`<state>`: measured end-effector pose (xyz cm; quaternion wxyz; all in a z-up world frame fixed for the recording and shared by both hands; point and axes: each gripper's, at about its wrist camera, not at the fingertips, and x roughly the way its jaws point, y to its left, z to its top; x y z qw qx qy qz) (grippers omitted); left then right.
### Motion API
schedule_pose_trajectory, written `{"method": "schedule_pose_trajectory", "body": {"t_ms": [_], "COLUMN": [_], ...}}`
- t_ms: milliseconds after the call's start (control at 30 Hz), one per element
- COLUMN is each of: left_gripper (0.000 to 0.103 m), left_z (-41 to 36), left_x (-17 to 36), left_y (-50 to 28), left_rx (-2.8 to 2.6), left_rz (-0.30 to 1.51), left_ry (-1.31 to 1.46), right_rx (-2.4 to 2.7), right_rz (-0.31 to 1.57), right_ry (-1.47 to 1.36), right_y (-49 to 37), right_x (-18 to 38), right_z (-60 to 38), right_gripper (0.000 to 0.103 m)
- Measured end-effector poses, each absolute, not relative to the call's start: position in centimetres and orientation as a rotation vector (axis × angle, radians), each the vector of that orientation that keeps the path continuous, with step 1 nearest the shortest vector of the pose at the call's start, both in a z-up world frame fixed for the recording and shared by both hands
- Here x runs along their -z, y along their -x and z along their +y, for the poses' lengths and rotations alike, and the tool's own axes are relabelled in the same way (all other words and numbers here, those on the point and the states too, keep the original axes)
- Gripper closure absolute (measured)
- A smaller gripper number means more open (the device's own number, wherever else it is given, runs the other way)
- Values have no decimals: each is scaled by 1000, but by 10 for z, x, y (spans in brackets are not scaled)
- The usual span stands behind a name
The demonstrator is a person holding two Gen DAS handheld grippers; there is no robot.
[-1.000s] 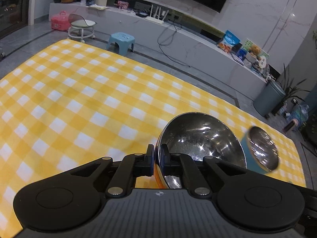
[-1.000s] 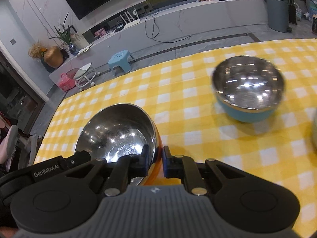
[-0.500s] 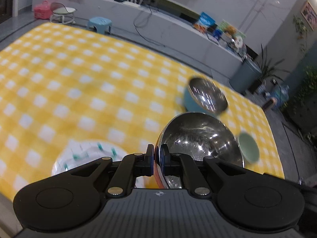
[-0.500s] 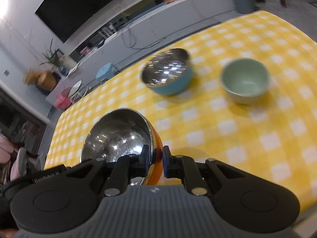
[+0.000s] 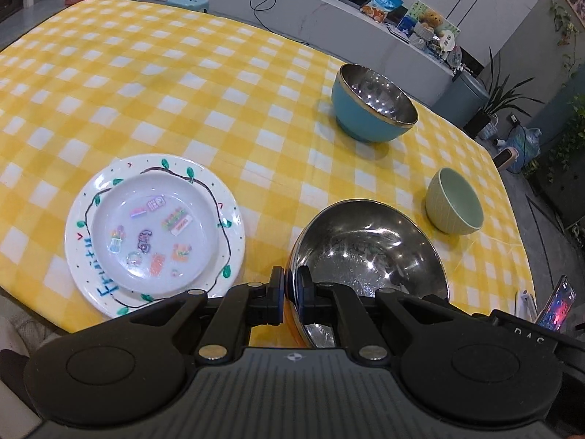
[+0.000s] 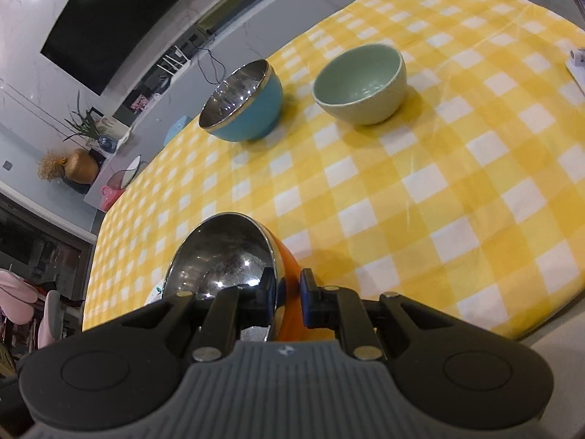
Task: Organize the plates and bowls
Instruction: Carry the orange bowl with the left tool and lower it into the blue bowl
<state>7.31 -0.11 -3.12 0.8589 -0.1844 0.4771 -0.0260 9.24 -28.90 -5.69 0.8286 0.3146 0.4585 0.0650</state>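
Over the near table edge: both grippers carry one big steel bowl with an orange outside [image 5: 369,252], held up above the yellow and white checked cloth [image 5: 182,73].

Left gripper [image 5: 290,294]: its two fingers are pressed on the bowl's left rim, one inside and one outside.

Right gripper [image 6: 287,294]: its fingers pinch the right rim of the same bowl [image 6: 223,252] the same way.

Other bowls: a steel bowl with a blue outside [image 5: 373,104] sits far ahead. A small pale green bowl [image 5: 455,201] sits closer, ahead and to the right of the held bowl.

Plates: a small white plate with stickers [image 5: 155,228] lies on a big white plate with a drawn vine [image 5: 234,234], just left of the held bowl.

Way to go: the bowls to stack with lie ahead and right, so the right hand is nearer them.

Not sure: the bowl may be a little above the cloth or touching it; its bottom is hidden.
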Motion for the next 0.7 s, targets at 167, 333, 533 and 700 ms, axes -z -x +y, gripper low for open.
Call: {"method": "schedule_pose_trajectory", "body": {"t_ms": [167, 333, 533, 700], "left_gripper": [97, 96, 94, 94], "left_z": [-4, -3, -7, -6], "left_x": [33, 37, 37, 38], "left_y": [-73, -76, -77, -77], "left_rx": [45, 65, 72, 92], "left_rz": [983, 979, 961, 951], "left_ry": [387, 391, 377, 371], "right_rx": [-159, -148, -125, -125], "right_rz": [931, 919, 923, 913], "right_ry": [-612, -580, -570, -532], "right_y": [-94, -96, -99, -98], "right_x": [57, 59, 63, 62], "right_z": [-285, -282, -282, -277], "right_gripper": [90, 91, 91, 89]}}
